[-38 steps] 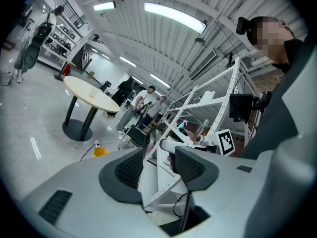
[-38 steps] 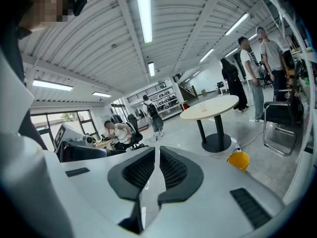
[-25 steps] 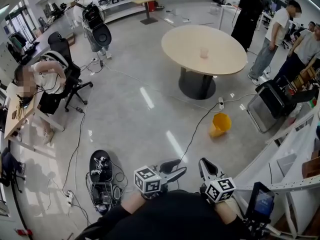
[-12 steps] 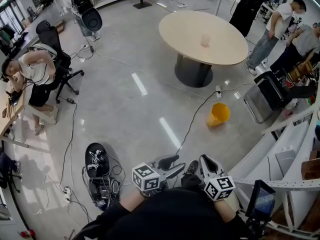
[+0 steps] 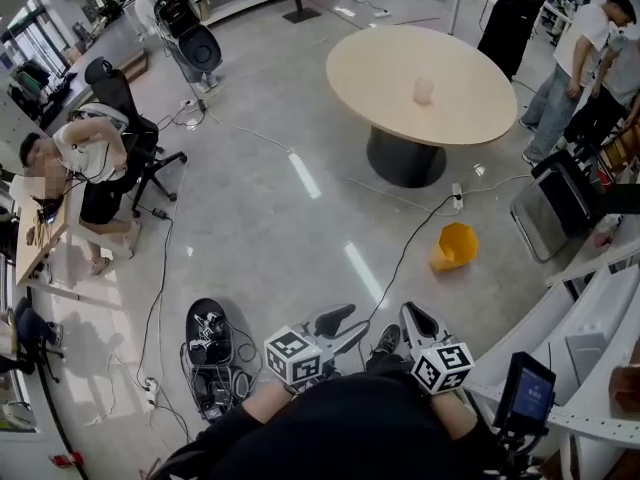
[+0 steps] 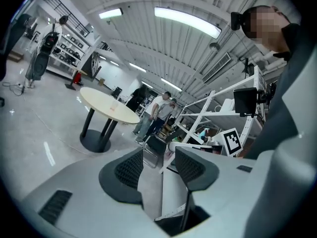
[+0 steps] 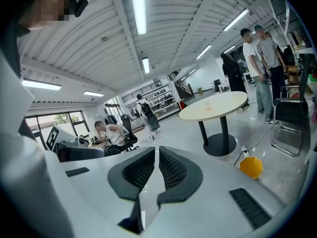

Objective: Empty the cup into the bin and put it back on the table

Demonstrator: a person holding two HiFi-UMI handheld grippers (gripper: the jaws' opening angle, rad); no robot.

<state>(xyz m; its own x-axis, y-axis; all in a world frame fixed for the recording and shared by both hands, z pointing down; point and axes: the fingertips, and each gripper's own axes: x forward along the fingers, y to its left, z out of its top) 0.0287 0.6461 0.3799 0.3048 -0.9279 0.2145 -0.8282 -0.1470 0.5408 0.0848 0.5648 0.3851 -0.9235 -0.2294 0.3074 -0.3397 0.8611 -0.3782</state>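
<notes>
Cup (image 5: 424, 90): pale pink, see-through, upright, approx. mid-top of round beige counter (image 5: 380, 68), alone on it. Yellow bin (image 5: 455, 246) sits on the glossy grey floor (image 5: 260, 228), near counter's base. Big open workshop; cable (image 5: 400, 258) runs past counter's base. Count: 1 cup, 1 bin, 1 counter. L hand-held gripper (image 6: 159, 151): jaws apart, empty. R hand-held gripper (image 7: 156, 150): jaws together, empty. Both well apart from counter.

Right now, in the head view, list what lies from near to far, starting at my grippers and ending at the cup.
Left gripper and right gripper, side by side → yellow bin on the floor → round table → cup standing on the table.
</notes>
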